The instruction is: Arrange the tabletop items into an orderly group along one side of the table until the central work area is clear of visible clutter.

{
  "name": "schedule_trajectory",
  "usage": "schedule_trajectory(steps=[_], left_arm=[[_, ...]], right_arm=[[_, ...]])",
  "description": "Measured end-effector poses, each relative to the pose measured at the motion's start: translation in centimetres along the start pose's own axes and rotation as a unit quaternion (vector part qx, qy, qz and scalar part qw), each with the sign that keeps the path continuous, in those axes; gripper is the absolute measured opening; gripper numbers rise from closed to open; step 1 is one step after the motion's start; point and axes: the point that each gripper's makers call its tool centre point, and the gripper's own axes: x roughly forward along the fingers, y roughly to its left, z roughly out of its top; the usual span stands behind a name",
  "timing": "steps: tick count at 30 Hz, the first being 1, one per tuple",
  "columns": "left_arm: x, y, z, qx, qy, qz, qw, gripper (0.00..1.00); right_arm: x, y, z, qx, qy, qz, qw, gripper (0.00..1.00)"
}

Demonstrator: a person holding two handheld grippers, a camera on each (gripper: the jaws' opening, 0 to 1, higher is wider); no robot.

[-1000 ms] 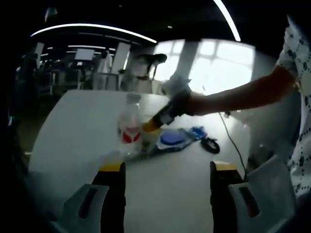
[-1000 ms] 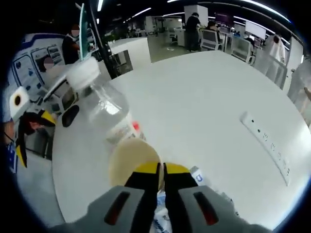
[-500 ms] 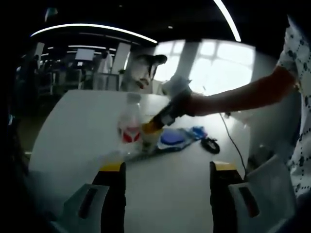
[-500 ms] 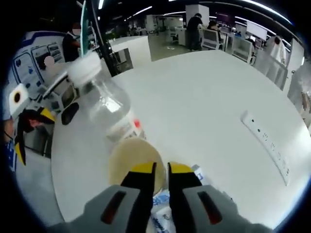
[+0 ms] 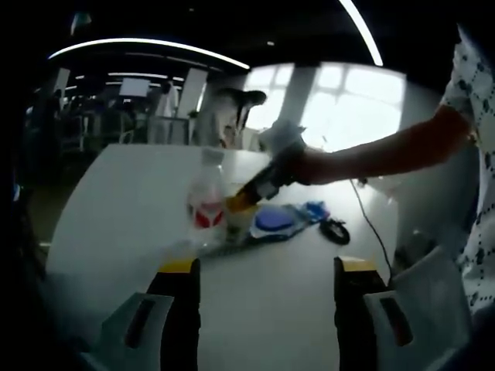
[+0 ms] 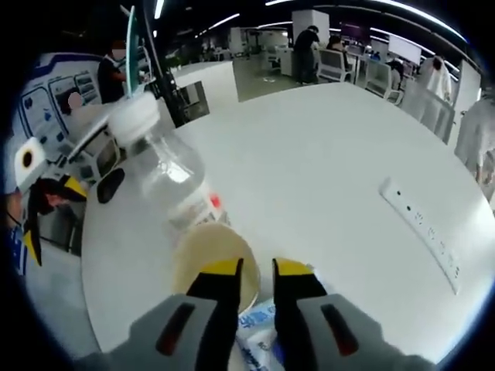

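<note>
We are noting the right gripper (image 6: pixel 254 268) standing slightly parted astride the round beige cup (image 6: pixel 214 259) rim beside the clear plastic bottle (image 6: pixel 166 174), while the left gripper (image 5: pixel 263 267) is hanging wide, empty, over open white table (image 5: pixel 116 201).

Grey left gripper (image 5: pixel 263 290), yellow-tipped black jaws; patterned sleeve (image 5: pixel 473 85).

My left view is dim and soft, bright windows (image 5: pixel 352 100) glaring behind my arm, while my right view shows the evenly lit table (image 6: pixel 309 170), edges bowed.
</note>
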Motion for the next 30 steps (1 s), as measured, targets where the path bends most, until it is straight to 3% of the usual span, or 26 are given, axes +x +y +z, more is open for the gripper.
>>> schedule_trajectory(steps=[20,30], left_arm=[[0.2,-0.4,0.6,0.012,0.004,-0.006,0.9999,0.67],[0.2,-0.7,1.1,0.016,0.007,-0.007,0.9998,0.68]], right_arm=[[-1.3,-0.2,0.5,0.002,-0.020,-0.006,0.9998,0.26],[-2.7,-0.3,1.3,0.016,-0.047,-0.009,0.9987,0.28]])
